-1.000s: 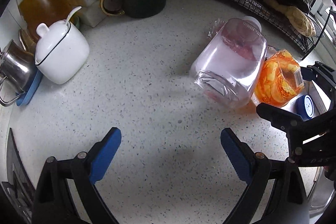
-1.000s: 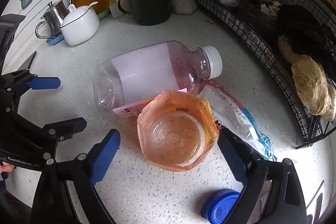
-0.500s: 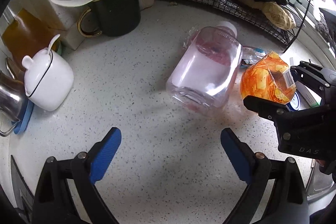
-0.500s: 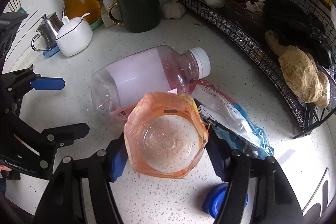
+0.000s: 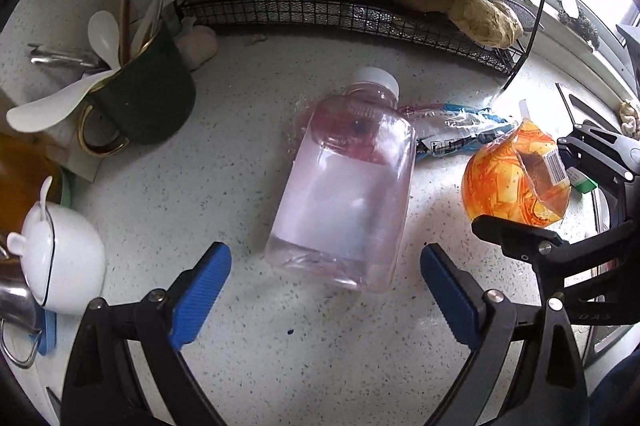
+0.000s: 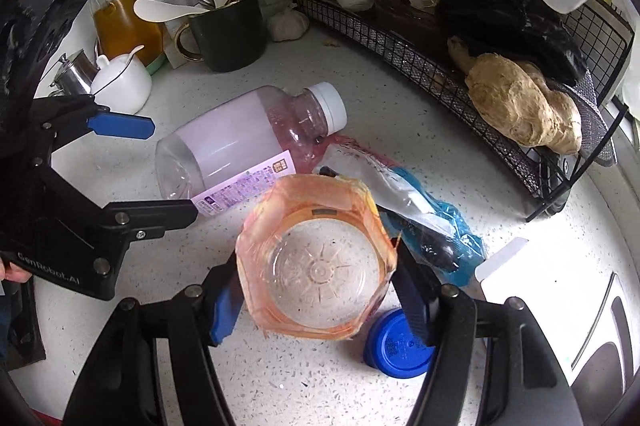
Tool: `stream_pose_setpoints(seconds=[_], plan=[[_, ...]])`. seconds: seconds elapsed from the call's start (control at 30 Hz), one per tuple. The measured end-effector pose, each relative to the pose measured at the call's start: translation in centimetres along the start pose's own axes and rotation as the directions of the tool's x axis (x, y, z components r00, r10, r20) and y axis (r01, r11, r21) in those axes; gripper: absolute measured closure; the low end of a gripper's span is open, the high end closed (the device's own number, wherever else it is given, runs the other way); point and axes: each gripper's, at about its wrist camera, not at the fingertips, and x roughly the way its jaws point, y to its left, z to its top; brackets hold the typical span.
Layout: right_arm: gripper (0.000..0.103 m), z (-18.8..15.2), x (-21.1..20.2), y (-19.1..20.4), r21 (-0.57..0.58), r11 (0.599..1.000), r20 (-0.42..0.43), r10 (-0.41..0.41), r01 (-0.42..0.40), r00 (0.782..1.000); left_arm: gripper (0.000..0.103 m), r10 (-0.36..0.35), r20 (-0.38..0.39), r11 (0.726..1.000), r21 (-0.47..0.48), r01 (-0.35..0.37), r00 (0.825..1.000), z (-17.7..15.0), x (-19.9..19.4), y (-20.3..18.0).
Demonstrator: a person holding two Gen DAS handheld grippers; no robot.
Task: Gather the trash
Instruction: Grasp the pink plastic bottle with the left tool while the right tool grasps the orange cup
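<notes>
Right wrist view: right gripper (image 6: 316, 290) has its fingers pinching the orange cup (image 6: 316, 258), which looks lifted clear of the surface (image 6: 400, 114). First trash item secured, by my reading. Left gripper (image 5: 324, 294) hovers with fingers spread wide and nothing between them, just near the base of the clear bottle (image 5: 344, 186) lying on its side. Bottle, blue-and-clear wrapper (image 6: 416, 218) to its right and blue cap (image 6: 396, 342) nearest the camera are not yet collected. No bin visible. Task early.
</notes>
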Motion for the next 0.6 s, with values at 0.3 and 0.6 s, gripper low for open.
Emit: stream_pose_setpoints(seconds=[0.3, 0.6], plan=[[0.038, -0.3, 0.1, -1.6, 0.021, 0.999, 0.012, -0.028, 0.028, 1.0, 0.008, -0.032, -0.045, 0.999, 0.043, 0.034, 0.998, 2.2, 3.4, -0.6], [0.038, -0.2, 0.9, -1.8, 0.021, 1.0, 0.016, -0.014, 0.014, 1.0, 0.008, -0.061, -0.037, 0.997, 0.052, 0.063, 0.997, 3.2, 5.3, -0.9]])
